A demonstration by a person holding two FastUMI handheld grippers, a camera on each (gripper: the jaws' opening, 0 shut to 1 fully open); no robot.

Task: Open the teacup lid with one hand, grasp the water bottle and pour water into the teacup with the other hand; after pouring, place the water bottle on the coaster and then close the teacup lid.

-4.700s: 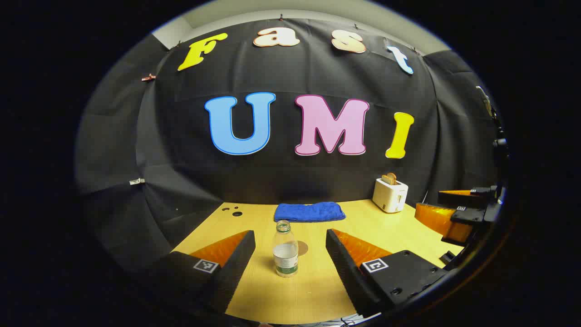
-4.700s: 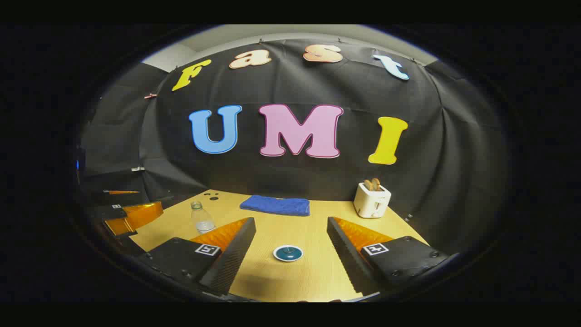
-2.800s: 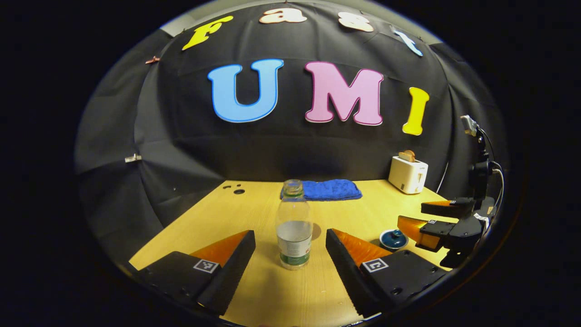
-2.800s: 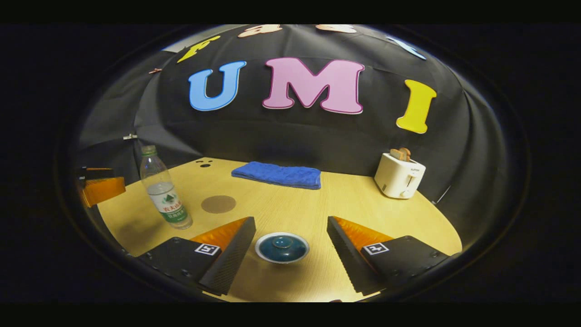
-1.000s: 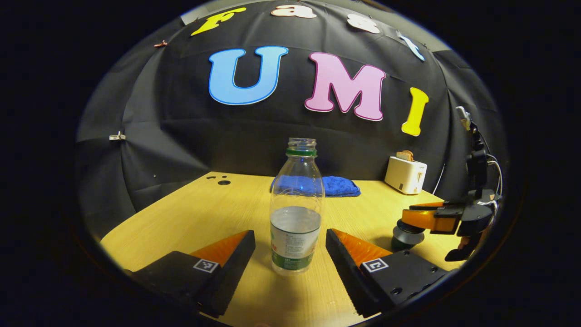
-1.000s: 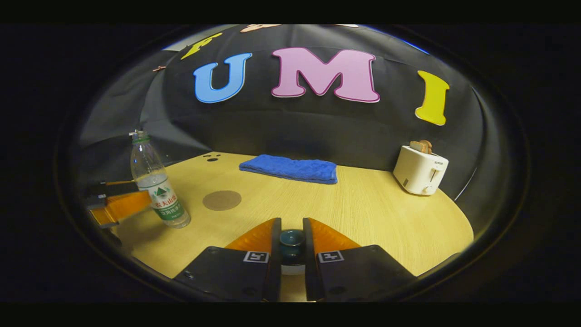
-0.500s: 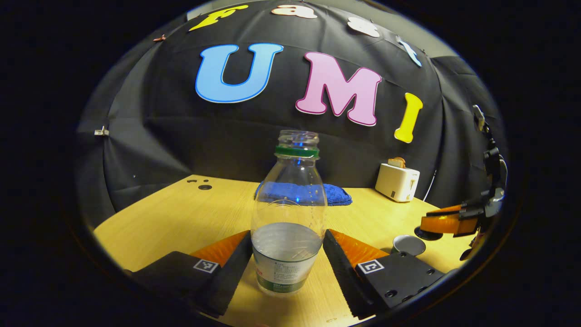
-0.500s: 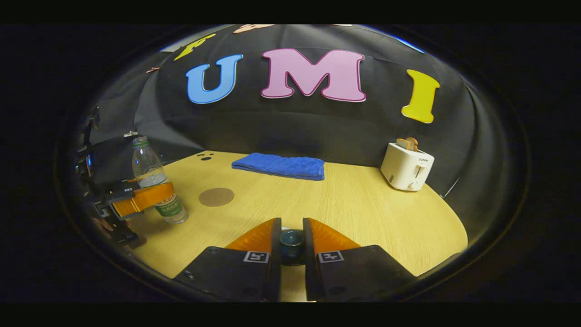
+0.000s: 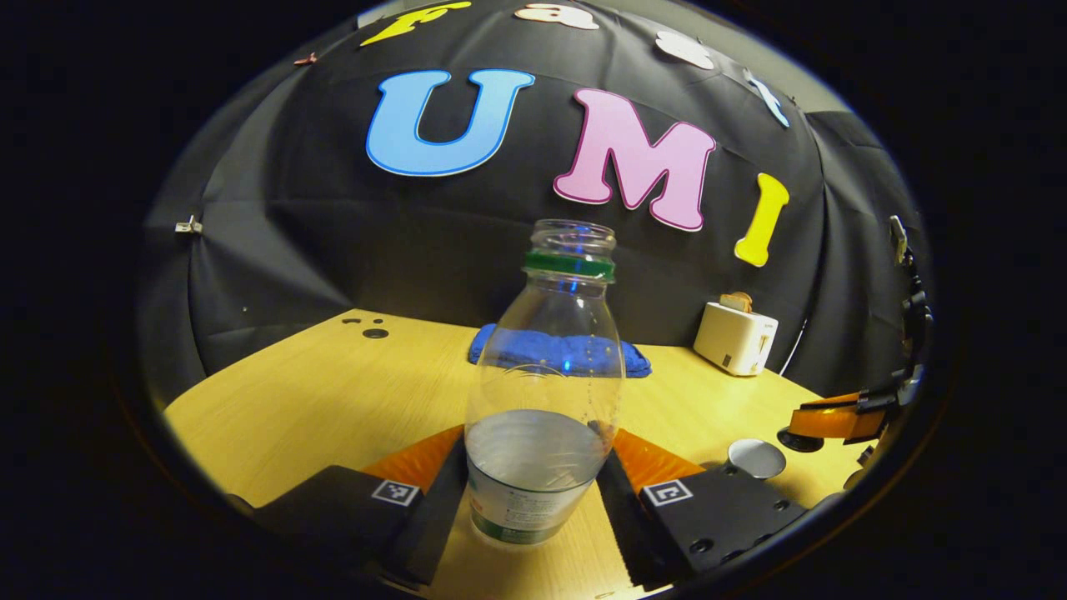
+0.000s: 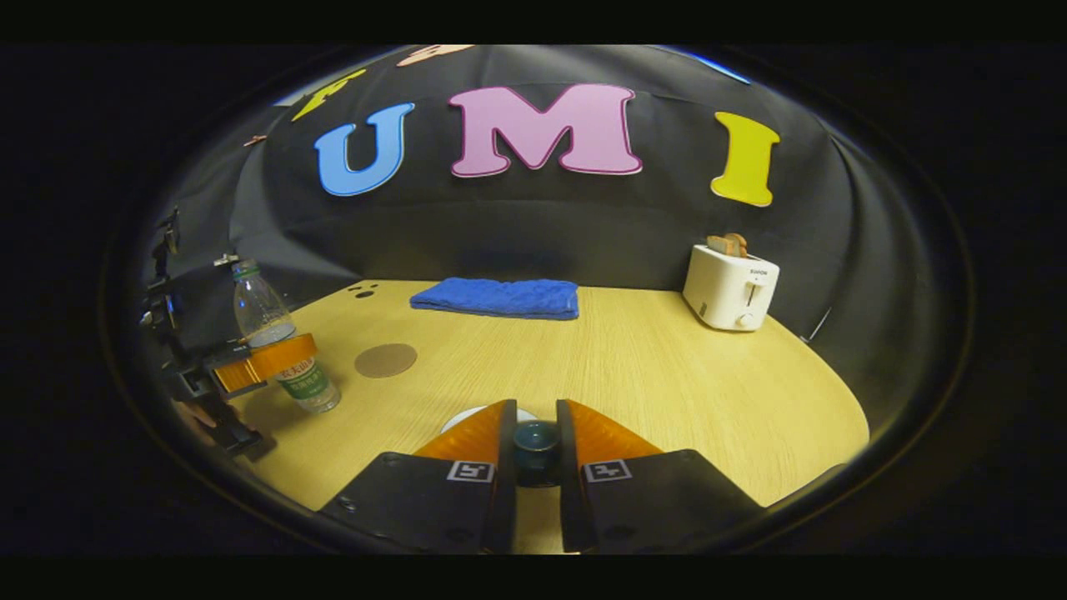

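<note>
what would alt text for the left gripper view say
The left hand-held gripper is shut on an uncapped water bottle, partly full, on a wooden table. To the right sits the open teacup; behind are a blue towel and a white toaster.

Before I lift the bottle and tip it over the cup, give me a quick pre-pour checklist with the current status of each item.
1. Left gripper shut on the water bottle: ok, both fingers press its lower body.
2. Bottle cap off: ok, neck open.
3. Water in the bottle: ok, partly filled.
4. Right gripper holding the teacup lid: ok, shut on its knob.
5. Teacup uncovered: ok, lid held off to one side.
6. Coaster free for the bottle: ok.
</note>
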